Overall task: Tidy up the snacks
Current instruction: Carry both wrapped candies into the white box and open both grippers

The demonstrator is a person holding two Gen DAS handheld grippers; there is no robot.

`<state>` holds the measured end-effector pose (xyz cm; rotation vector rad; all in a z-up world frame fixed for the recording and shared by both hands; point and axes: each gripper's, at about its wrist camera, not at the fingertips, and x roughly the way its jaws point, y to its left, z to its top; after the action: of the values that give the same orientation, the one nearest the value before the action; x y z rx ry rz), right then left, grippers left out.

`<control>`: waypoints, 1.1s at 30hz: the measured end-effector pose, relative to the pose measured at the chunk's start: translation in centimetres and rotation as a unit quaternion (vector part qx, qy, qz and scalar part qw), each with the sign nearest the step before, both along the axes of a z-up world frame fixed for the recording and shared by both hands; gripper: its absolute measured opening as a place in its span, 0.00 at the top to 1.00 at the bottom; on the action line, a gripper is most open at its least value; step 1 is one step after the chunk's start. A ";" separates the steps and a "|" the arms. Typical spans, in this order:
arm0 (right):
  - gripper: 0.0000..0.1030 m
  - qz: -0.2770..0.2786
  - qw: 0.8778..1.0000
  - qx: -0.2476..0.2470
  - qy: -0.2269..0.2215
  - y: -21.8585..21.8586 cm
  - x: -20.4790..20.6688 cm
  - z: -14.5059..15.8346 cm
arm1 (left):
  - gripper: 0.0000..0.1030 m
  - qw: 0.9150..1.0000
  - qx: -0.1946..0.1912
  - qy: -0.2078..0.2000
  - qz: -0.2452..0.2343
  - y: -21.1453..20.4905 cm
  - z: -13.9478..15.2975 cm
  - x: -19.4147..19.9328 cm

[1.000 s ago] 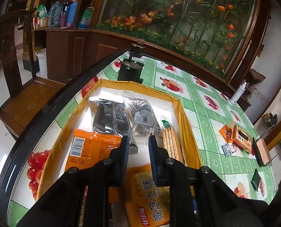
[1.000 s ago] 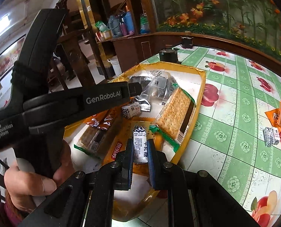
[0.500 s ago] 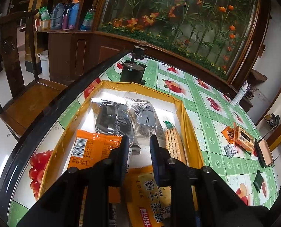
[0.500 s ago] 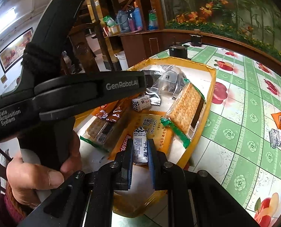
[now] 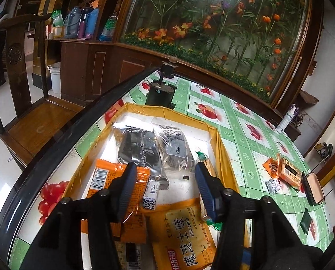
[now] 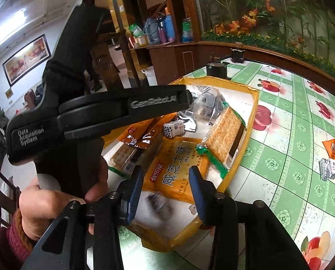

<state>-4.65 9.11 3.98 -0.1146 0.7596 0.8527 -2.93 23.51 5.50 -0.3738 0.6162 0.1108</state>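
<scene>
Left wrist view: left gripper (image 5: 165,187) over the yellow tray (image 5: 221,148), jaws just opened to a moderate gap, nothing pinched; a small milk candy (image 5: 151,194) lies free on the tray floor between and beyond the fingers, apparently just released. Tray contents: two silver packs (image 5: 142,148) at the far end, an orange pack (image 5: 106,175) at the left, a cracker sleeve (image 5: 209,168) along the right wall, a yellow biscuit bag (image 5: 185,234) nearest. Loose snacks (image 5: 284,171) remain on the green tablecloth (image 5: 246,139), well apart from the tray. Right wrist view: right gripper (image 6: 165,186) low over the near end of the tray (image 6: 253,117), jaws likewise just parted partway, pads touching nothing; below them a blurred candy (image 6: 159,203) sits or falls on the white floor. A hand (image 6: 43,202) holds the left tool beside it. Handling note: lift both grippers straight up before any sideways travel, so the fingers do not drag the candies or snag the biscuit bag; next pick best taken from the tablecloth items, gripped across the narrow side.
</scene>
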 end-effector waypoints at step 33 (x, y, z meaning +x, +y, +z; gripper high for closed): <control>0.56 -0.138 0.984 0.101 0.045 -11.0 5.3 1.8 | 0.33 0.999 0.040 -0.012 0.004 -1.9 2.7 -1.6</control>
<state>0.61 -1.92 5.74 0.2063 0.7480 0.6690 -4.54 21.59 8.19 -0.2993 0.5842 0.1380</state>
